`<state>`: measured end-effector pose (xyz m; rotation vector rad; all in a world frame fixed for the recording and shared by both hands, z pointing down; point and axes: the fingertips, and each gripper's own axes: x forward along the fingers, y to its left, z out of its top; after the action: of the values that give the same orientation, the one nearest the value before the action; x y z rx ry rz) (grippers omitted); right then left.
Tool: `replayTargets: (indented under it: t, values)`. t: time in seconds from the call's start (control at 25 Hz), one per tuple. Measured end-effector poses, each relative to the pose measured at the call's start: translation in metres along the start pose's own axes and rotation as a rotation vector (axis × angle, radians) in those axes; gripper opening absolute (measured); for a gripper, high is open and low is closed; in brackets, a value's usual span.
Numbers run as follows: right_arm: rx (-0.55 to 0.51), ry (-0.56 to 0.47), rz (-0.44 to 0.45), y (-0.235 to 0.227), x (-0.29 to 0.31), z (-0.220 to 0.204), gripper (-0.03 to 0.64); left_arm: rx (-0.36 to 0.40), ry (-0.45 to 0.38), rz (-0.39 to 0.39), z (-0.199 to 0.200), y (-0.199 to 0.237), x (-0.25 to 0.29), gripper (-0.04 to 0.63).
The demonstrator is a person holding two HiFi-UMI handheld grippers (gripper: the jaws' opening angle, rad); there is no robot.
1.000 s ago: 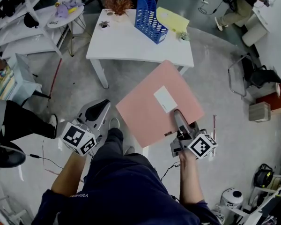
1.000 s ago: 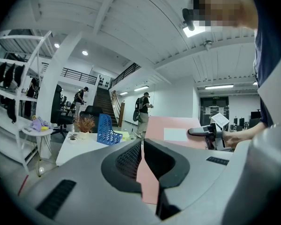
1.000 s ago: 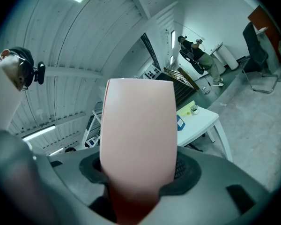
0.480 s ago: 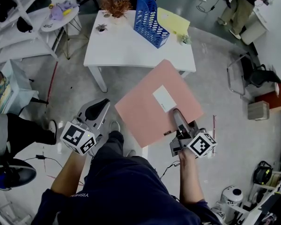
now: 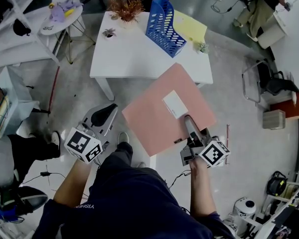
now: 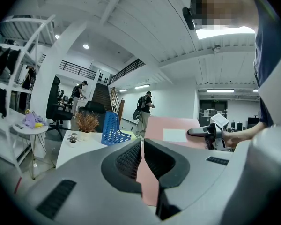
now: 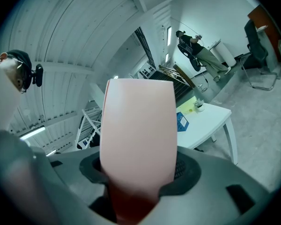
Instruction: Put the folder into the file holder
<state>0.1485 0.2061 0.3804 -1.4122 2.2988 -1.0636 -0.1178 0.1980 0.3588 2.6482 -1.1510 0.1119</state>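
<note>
Grey concrete floor (image 5: 234,68) of an open office, seen from the head view, with a white rectangular table (image 5: 134,59) standing on it. On the tabletop, a blue perforated plastic file holder (image 5: 164,21) stands upright at the far edge, toward the far right corner. A yellow paper folder (image 5: 192,28) lies flat just beside it, in that corner. A dried reddish-brown plant (image 5: 125,6) sits at the far edge, to the left of the holder, and a small green potted plant (image 5: 204,47) sits at the right edge.

The pink card folder (image 5: 159,118), bearing a white rectangular label (image 5: 175,104), is off the table. It is held roughly level above the floor, and its far corner overlaps the table's near right corner in this view. It is well apart from the file holder.

The right gripper (image 5: 189,123) is clamped on the near right edge of the pink folder; in the right gripper view the pink sheet fills the space between the two jaws and runs forward from them. The left gripper (image 5: 105,114) hovers beside the folder's left corner without touching it. Its jaws are drawn together to a narrow slit and grip nothing.

A standing person (image 5: 261,4) is visible at the far right of the room
</note>
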Motion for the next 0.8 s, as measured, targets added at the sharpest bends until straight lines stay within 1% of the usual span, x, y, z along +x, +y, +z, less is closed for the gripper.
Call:
replayTargets:
  t: [0.24, 0.4, 0.8]
  values:
    - [0.0, 0.0, -0.015, 0.004, 0.024, 0.004, 0.267, -0.007, 0.002, -0.014, 0.006, 0.025, 0.009, 0.043]
    - [0.002, -0.007, -0.025, 0.007, 0.049, 0.009, 0.265, -0.013, 0.008, -0.024, 0.011, 0.051, 0.019, 0.043]
    - [0.007, -0.033, -0.041, 0.009, 0.087, 0.02, 0.265, -0.003, 0.002, -0.054, 0.026, 0.093, 0.038, 0.043]
